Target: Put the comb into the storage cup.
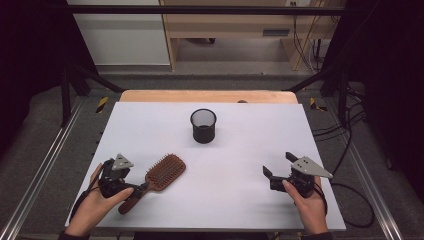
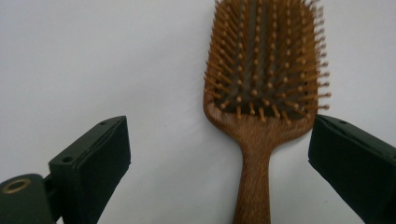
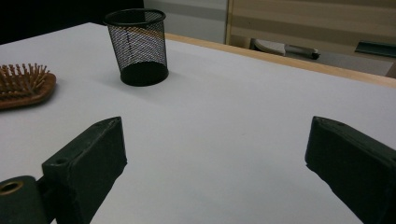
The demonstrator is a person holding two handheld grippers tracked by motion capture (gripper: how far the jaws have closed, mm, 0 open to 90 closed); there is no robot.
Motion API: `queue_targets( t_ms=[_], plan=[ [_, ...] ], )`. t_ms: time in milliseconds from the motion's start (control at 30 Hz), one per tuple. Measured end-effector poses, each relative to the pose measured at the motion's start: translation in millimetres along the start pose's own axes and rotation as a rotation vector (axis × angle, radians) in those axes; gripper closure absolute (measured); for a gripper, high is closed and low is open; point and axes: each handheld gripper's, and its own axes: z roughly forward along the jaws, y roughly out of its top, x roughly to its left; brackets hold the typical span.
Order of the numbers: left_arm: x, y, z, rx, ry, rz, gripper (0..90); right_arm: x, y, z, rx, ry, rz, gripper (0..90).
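A wooden paddle hairbrush (image 1: 165, 171) lies bristles up on the white tabletop (image 1: 240, 145) at the front left, its handle pointing toward the person. My left gripper (image 1: 134, 191) hovers over that handle. In the left gripper view the jaws stand wide apart, and the handle of the hairbrush (image 2: 264, 60) runs between them, nearer the right jaw, with neither pad touching it. My left gripper (image 2: 219, 140) is open. At the front right my right gripper (image 1: 278, 164) is open over bare table with nothing between its fingers (image 3: 217, 126).
A black mesh cup (image 1: 203, 126) stands upright near the table's middle back, also in the right gripper view (image 3: 138, 44), with the hairbrush's head (image 3: 23, 86) at that view's left edge. A wooden strip (image 1: 207, 96) borders the far edge. Cables lie on the floor at the right.
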Motion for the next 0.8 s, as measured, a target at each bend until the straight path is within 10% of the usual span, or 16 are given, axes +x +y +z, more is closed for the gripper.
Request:
queue_targets(
  t_ms=[333, 800],
  plan=[
    [-9.6, 5.8, 16.1, 0.091, -0.033, 0.08, 5.7, -0.9, -0.3, 0.2, 0.003, -0.002, -0.001, 5.2],
    [-7.2, -0.9, 20.8, 0.106, -0.051, 0.07, 5.7, -1.3, -0.5, 0.2, 0.007, -0.003, 0.002, 5.3]
  ],
)
